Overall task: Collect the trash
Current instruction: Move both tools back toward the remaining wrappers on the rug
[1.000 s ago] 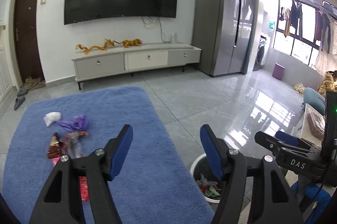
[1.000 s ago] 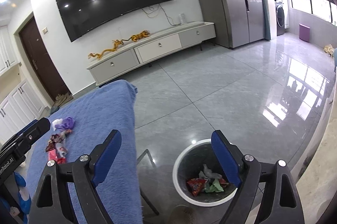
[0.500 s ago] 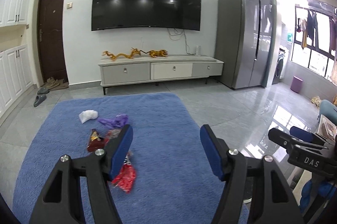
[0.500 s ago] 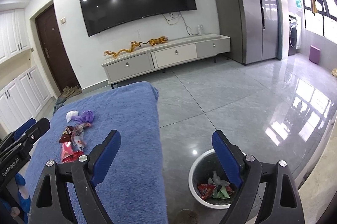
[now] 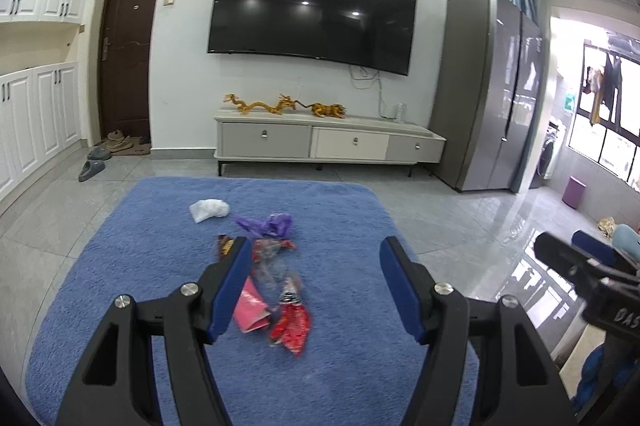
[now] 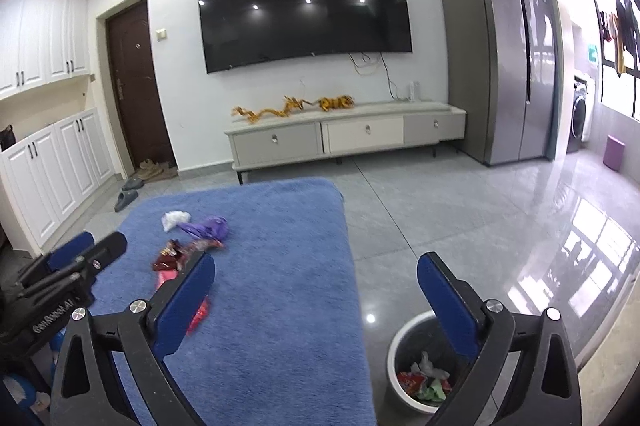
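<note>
Both tongs are gaping wide and holding nothing: left tongs (image 5: 316, 286), right tongs (image 6: 314, 300). The round grey white-rimmed bin (image 6: 402, 392) is sitting on the tiles right of the blue fluffy rug (image 5: 340, 366), already carrying a few wrappers. Still lying on the rug: red foil wrapper (image 5: 291, 326), pink packet (image 5: 249, 308), clear crinkled wrapper (image 5: 272, 254), purple plastic bag (image 5: 266, 224), white crumpled tissue (image 5: 209, 209). Nothing is blocking reach; the grey TV cabinet (image 5: 328, 141) is standing well beyond the rug.

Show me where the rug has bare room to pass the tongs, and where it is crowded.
Free: the blue rug's right half, between the litter and the tiled floor, and its near strip below the red wrapper. Crowded: left of centre, where white tissue, purple bag, pink packet and wrappers bunch together.
</note>
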The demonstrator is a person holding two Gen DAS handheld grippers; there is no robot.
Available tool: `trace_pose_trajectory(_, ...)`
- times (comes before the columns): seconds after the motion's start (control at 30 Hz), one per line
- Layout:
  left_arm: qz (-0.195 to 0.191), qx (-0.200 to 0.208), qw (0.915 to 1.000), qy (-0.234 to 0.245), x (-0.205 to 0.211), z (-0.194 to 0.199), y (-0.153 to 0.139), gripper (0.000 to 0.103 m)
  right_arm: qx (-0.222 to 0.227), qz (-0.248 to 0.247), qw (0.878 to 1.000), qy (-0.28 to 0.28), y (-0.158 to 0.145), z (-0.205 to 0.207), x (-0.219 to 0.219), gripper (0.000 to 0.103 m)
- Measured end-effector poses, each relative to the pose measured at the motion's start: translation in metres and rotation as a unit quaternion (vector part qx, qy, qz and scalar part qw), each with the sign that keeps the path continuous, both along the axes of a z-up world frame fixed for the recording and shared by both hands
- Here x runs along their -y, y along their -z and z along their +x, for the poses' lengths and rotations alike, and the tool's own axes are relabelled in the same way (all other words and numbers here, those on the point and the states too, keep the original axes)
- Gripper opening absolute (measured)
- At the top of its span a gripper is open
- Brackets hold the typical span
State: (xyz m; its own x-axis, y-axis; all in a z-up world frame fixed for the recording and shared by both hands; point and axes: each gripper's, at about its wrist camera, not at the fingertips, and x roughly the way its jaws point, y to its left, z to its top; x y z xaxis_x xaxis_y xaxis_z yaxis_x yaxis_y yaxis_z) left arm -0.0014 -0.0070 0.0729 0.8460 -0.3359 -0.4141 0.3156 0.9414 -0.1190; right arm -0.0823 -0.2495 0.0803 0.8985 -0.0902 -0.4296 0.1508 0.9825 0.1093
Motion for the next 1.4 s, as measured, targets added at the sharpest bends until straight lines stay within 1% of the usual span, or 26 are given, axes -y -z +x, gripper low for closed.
trace_pose_trajectory(0.17, -0.003, -0.001, 0.9997, -0.025, -0.037, 0.008, 0.003, 0.065, 0.015, -0.004, 0.999, -0.028, -0.009, 0.002, -0.016, 0.103)
trace_pose_trajectory(0.33, 0.002, -0.034, 0.9963, -0.079, -0.086, 0.031, 0.016, 0.064, 0.018, 0.011, 0.998, -0.063, -0.006, 0.017, -0.024, 0.103)
trace_pose_trajectory(0.43, 0.003, -0.05, 0.9935, -0.103, -0.11, 0.043, 0.028, 0.064, -0.005, 0.037, 0.995, -0.094, 0.007, 0.037, -0.028, 0.103)
trace_pose_trajectory(0.53, 0.007, -0.073, 0.9907, -0.115, -0.125, 0.052, 0.044, 0.064, -0.039, 0.037, 0.993, -0.109, 0.024, 0.054, -0.036, 0.103)
trace_pose_trajectory(0.67, -0.018, -0.113, 0.989, -0.093, -0.129, 0.069, 0.066, 0.064, -0.082, 0.047, 0.986, -0.134, 0.05, 0.087, -0.049, 0.103)
trace_pose_trajectory(0.73, -0.031, -0.137, 0.9876, -0.07, -0.123, 0.08, 0.078, 0.064, -0.1, 0.045, 0.983, -0.15, 0.062, 0.103, -0.057, 0.097)
trace_pose_trajectory(0.77, -0.033, -0.145, 0.9868, -0.064, -0.121, 0.084, 0.082, 0.064, -0.109, 0.044, 0.98, -0.159, 0.068, 0.111, -0.061, 0.087)
trace_pose_trajectory(0.8, -0.037, -0.154, 0.9857, -0.057, -0.117, 0.09, 0.087, 0.064, -0.12, 0.044, 0.978, -0.167, 0.076, 0.119, -0.066, 0.081)
trace_pose_trajectory(0.83, -0.043, -0.162, 0.9845, -0.05, -0.114, 0.094, 0.092, 0.064, -0.131, 0.047, 0.975, -0.175, 0.085, 0.126, -0.07, 0.078)
trace_pose_trajectory(0.87, -0.049, -0.172, 0.9829, -0.043, -0.11, 0.101, 0.097, 0.064, -0.139, 0.051, 0.972, -0.181, 0.09, 0.131, -0.071, 0.072)
trace_pose_trajectory(0.9, -0.053, -0.178, 0.9817, -0.041, -0.108, 0.105, 0.1, 0.064, -0.149, 0.055, 0.969, -0.189, 0.098, 0.138, -0.074, 0.069)
trace_pose_trajectory(0.93, -0.057, -0.184, 0.9805, -0.04, -0.106, 0.11, 0.103, 0.064, -0.156, 0.056, 0.967, -0.196, 0.103, 0.142, -0.077, 0.068)
trace_pose_trajectory(0.97, -0.06, -0.187, 0.9796, -0.04, -0.105, 0.114, 0.106, 0.064, -0.163, 0.057, 0.964, -0.201, 0.108, 0.147, -0.08, 0.065)
trace_pose_trajectory(1.03, -0.059, -0.189, 0.9792, -0.046, -0.103, 0.12, 0.11, 0.064, -0.175, 0.062, 0.96, -0.212, 0.118, 0.157, -0.084, 0.061)
trace_pose_trajectory(1.1, -0.056, -0.191, 0.9787, -0.049, -0.104, 0.125, 0.114, 0.064, -0.184, 0.074, 0.956, -0.216, 0.125, 0.169, -0.085, 0.058)
trace_pose_trajectory(1.2, -0.062, -0.199, 0.9767, -0.053, -0.106, 0.13, 0.12, 0.064, -0.195, 0.091, 0.951, -0.222, 0.134, 0.186, -0.086, 0.053)
trace_pose_trajectory(1.3, -0.06, -0.202, 0.9757, -0.061, -0.109, 0.133, 0.123, 0.064, -0.205, 0.103, 0.946, -0.228, 0.142, 0.197, -0.089, 0.052)
trace_pose_trajectory(1.4, -0.056, -0.202, 0.9756, -0.065, -0.109, 0.135, 0.123, 0.064, -0.215, 0.097, 0.943, -0.236, 0.148, 0.204, -0.097, 0.049)
